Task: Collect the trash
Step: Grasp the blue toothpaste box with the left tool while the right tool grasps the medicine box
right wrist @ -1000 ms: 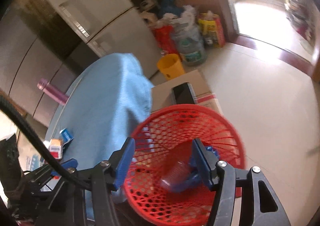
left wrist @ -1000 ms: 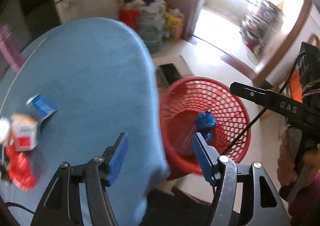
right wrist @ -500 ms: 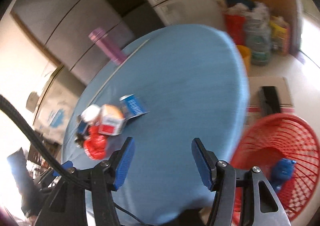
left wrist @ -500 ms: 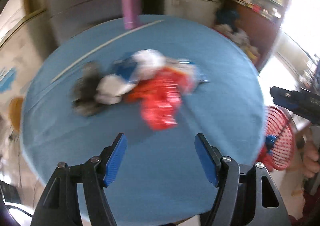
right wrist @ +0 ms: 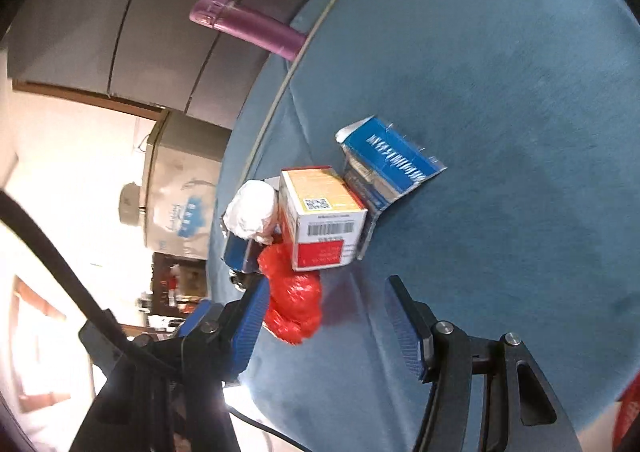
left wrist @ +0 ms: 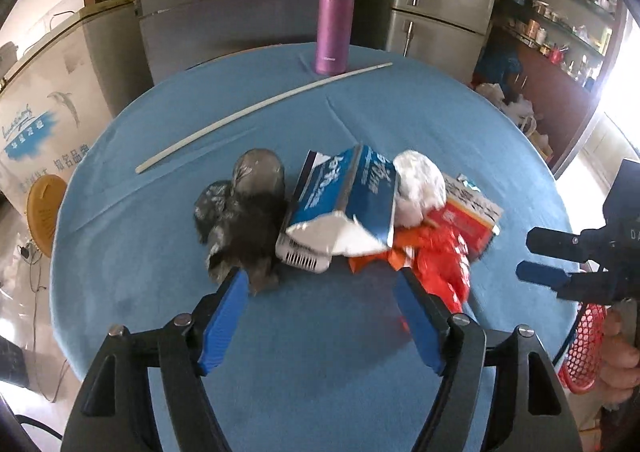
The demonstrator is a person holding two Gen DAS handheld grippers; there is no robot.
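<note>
A heap of trash lies on the round blue table (left wrist: 360,372): a crumpled dark bag (left wrist: 240,220), a torn blue and white carton (left wrist: 340,196), a white wad (left wrist: 420,180), a red bag (left wrist: 436,256) and a red and white box (left wrist: 472,212). My left gripper (left wrist: 320,284) hangs just short of the heap, its jaws opening with nothing between them. The right gripper (right wrist: 324,296) is open and empty beside the red bag (right wrist: 294,304), near the red and white box (right wrist: 324,220) and a blue carton (right wrist: 392,160). The right gripper (left wrist: 540,256) also shows in the left wrist view.
A purple flask (left wrist: 334,18) stands at the table's far edge, with a long white stick (left wrist: 260,108) lying in front of it. A red mesh basket (left wrist: 584,348) sits low at the right beside a hand. Fridges and shelves line the back.
Both grippers have swung away from the red basket to the trash heap on the table. The left jaws stand wider than before, and the heap is now close in front of them.
</note>
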